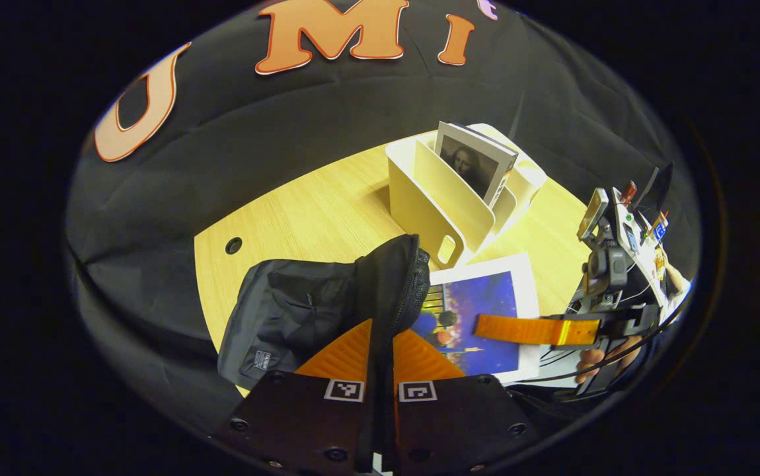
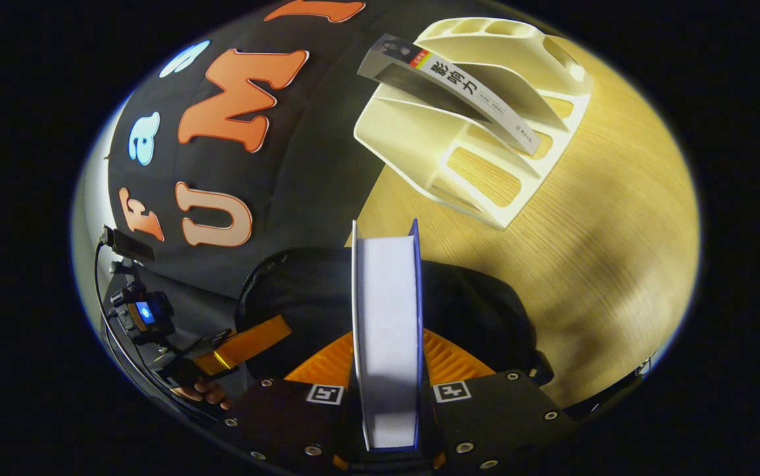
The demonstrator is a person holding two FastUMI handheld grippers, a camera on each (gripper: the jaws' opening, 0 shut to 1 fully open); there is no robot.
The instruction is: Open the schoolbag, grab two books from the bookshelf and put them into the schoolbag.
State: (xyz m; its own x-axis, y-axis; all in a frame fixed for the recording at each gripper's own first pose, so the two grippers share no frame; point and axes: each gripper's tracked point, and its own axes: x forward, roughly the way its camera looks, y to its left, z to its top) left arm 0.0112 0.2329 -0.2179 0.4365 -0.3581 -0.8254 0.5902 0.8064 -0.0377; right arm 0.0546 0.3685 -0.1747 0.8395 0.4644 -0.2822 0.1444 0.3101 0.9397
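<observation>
over the black schoolbag [image 2: 380, 297] — right gripper [image 2: 386, 370] pinching blue-covered book [image 2: 386, 330], left gripper [image 1: 380, 360] clamped on bag's rim; second book [image 1: 472, 162] waiting in bookshelf [image 1: 439, 198]. could snag — mouth narrow if rim slips.

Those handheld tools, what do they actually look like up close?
Each tool is a dark block with visible screws and two small square black-and-white tags near the fingers. In the left gripper view, the right tool carries a camera, small boards and thin cables. In the right gripper view, the left tool has cables and a blue-lit module.

Pale wooden table [image 1: 301, 218] with a round hole [image 1: 234, 245]
</observation>
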